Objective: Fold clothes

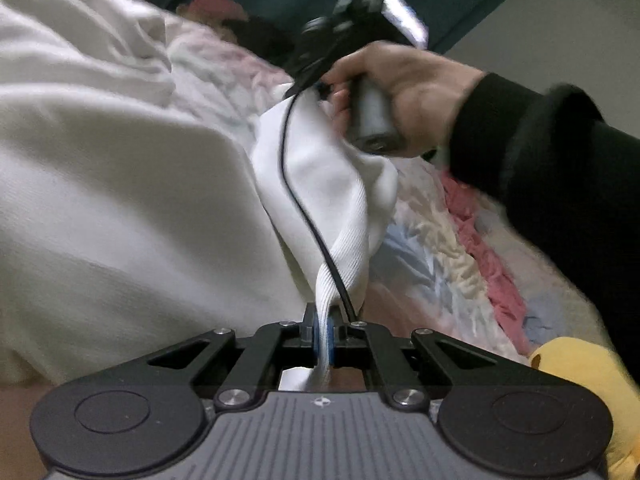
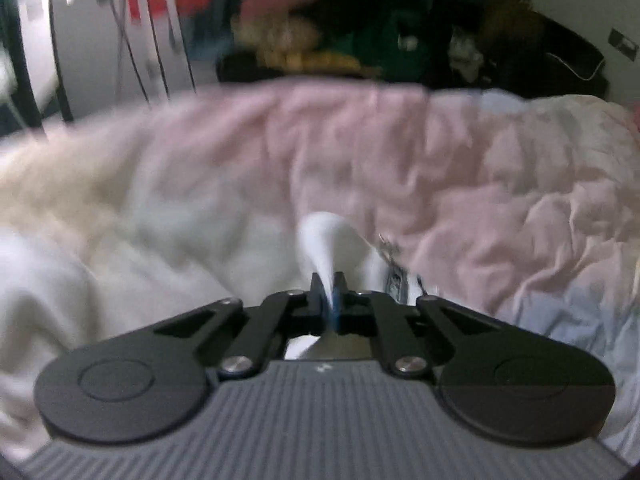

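A white garment [image 1: 120, 200] lies spread over a bed. My left gripper [image 1: 325, 322] is shut on its white ribbed edge [image 1: 344, 248], which runs up from the jaws toward the right-hand tool. The right-hand tool [image 1: 360, 16] shows in the left wrist view, held by a hand in a black sleeve, pinching the same cloth higher up. In the blurred right wrist view my right gripper [image 2: 329, 289] is shut on a fold of the white garment [image 2: 324, 236], lifted above the bed.
A quilted bedspread in pink, blue and cream [image 1: 460, 248] covers the bed; it also shows in the right wrist view [image 2: 460, 184]. A yellow object [image 1: 588, 392] lies at the lower right. Dark piled items [image 2: 400, 40] sit beyond the bed's far edge. A black cable [image 1: 304, 208] hangs across the cloth.
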Tool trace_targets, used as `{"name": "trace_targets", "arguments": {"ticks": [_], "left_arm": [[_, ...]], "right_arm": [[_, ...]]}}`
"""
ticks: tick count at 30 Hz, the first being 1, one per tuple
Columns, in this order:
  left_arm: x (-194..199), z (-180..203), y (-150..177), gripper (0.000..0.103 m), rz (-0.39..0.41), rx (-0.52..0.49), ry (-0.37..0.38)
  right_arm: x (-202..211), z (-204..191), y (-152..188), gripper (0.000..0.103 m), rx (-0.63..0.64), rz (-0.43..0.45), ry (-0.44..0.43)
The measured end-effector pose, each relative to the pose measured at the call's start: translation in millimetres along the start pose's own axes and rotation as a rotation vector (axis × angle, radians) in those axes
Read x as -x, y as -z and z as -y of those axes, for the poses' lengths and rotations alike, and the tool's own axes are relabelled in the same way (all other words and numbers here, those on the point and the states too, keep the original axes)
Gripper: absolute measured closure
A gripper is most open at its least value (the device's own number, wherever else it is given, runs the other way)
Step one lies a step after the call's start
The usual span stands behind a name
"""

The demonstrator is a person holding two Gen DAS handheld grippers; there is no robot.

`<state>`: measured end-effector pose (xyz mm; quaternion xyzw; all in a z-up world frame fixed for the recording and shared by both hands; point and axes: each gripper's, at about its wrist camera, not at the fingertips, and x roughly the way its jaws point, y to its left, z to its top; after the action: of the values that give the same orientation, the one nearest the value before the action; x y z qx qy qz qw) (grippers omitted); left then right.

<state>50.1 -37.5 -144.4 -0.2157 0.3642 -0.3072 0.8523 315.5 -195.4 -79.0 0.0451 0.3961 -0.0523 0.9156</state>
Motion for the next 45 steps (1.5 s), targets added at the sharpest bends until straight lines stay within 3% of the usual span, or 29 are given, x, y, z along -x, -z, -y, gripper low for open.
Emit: {"name": "trace_targets", "arguments": {"ticks": [2, 4, 7, 10, 12, 16, 17, 20, 21, 27, 28, 29, 30, 33, 36, 39, 41, 42, 45], "left_arm": [[11, 3, 0, 0.098, 0.047, -0.022, -0.005], [23, 8, 0, 0.097, 0.097, -0.049, -0.014], [36, 27, 0, 0.097, 0.15, -0.151, -0.065], [40, 42, 8, 0.097, 0.142, -0.188, -0.074], [34, 51, 16, 0.097, 0.099, -0.21, -0.106], [14, 69, 40, 0.096, 0.003, -0.282, -0.185], [11, 72, 46, 0.096, -0.023, -0.291, -0.208], [3, 78, 61, 0.096, -0.064, -0.327, -0.274], [2, 81, 65, 0.095, -0.064, -0.345, -0.29], [-4, 76, 63, 0.095, -0.062, -0.323, -0.3], [-6, 75, 61, 0.095, -0.062, -0.316, -0.3], [-6, 74, 60, 0.095, -0.062, -0.312, -0.3], [-6, 74, 60, 0.095, -0.062, -0.308, -0.3], [-6, 72, 59, 0.095, -0.062, -0.297, -0.294], [-6, 71, 58, 0.095, -0.063, -0.286, -0.289], [-6, 70, 56, 0.095, -0.063, -0.275, -0.284], [-6, 69, 56, 0.094, -0.06, -0.266, -0.276], [-5, 69, 56, 0.094, -0.056, -0.26, -0.271], [-4, 73, 55, 0.091, -0.039, -0.258, -0.228]], "right_arm": [[38, 8, -13, 0.097, -0.032, 0.098, -0.067], [93, 25, -22, 0.097, -0.064, 0.268, -0.122], [174, 63, -11, 0.097, -0.089, 0.554, -0.052], [204, 129, 30, 0.097, -0.259, 0.622, 0.016], [196, 182, 69, 0.097, -0.421, 0.547, 0.038], [165, 274, 156, 0.097, -0.684, 0.279, 0.081], [153, 298, 181, 0.097, -0.772, 0.182, 0.076], [133, 345, 234, 0.097, -1.026, 0.041, -0.009], [129, 352, 245, 0.095, -1.053, 0.022, -0.03], [128, 345, 245, 0.09, -1.056, 0.092, -0.117], [127, 343, 245, 0.078, -1.055, 0.097, -0.125], [126, 341, 245, 0.058, -1.055, 0.102, -0.134], [121, 344, 244, 0.05, -1.07, 0.115, -0.146], [113, 353, 245, 0.045, -1.114, 0.154, -0.136], [102, 361, 245, 0.051, -1.126, 0.179, -0.119], [91, 360, 238, 0.087, -1.065, 0.169, -0.096], [91, 354, 230, 0.097, -0.987, 0.174, -0.054], [97, 351, 225, 0.097, -0.947, 0.204, -0.028], [131, 353, 224, 0.098, -0.959, 0.448, -0.07]]}}
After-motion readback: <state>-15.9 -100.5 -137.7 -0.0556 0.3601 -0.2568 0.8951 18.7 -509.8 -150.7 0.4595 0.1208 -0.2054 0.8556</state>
